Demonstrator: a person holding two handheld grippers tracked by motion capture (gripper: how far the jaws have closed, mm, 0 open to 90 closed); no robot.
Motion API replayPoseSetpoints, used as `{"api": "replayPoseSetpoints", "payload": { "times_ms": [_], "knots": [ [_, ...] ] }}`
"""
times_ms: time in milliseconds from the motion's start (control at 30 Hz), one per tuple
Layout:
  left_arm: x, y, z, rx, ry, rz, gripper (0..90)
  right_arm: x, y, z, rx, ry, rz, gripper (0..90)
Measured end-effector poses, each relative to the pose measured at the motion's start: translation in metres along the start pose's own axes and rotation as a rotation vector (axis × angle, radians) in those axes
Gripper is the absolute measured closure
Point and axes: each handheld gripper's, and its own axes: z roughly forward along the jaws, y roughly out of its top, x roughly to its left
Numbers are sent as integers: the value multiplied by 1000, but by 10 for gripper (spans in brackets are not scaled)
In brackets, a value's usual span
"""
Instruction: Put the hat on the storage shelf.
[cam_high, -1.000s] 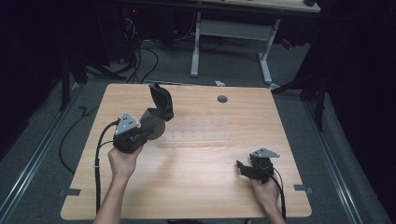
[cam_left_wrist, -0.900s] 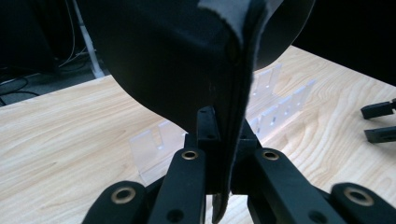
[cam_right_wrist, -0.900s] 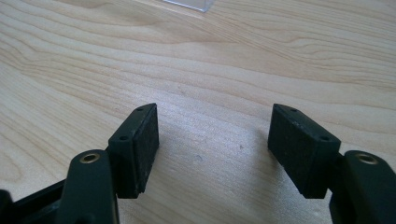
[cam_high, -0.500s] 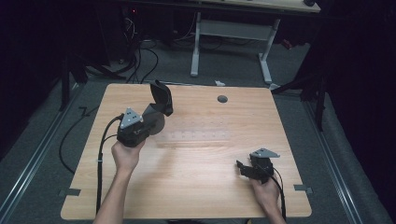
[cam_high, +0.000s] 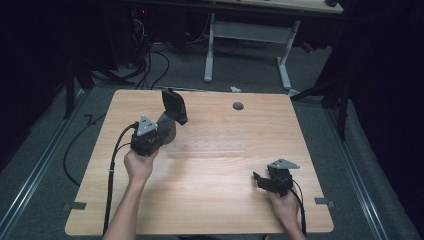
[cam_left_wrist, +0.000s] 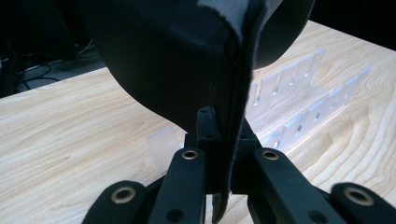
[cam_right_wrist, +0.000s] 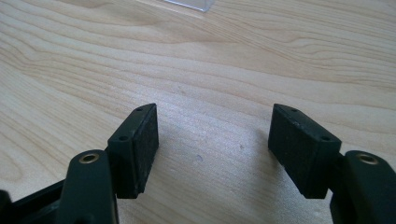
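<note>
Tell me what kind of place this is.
Likely a lab or recording workspace: a bare wooden table stands on grey carpet, loose cables trail over the floor behind it, and a height-adjustable desk frame stands beyond in the dark.

Table (cam_high: 210, 170) brightly lit; surroundings dark, slightly blurred.

One wooden table (cam_high: 210, 200) fills the centre of the high view. Two handheld grippers work over it, the left gripper (cam_high: 167, 120) and the right gripper (cam_high: 260, 179). One black pouch (cam_high: 175, 106) and one clear slotted rack (cam_left_wrist: 299, 93) are present.
</note>
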Motion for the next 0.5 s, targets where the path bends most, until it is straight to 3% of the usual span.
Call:
{"api": "replayPoseSetpoints", "payload": {
  "times_ms": [500],
  "knots": [
    [1,-8,8,-1,17,-19,864,0,0,0,1,0,-1,335]
  ]
}}
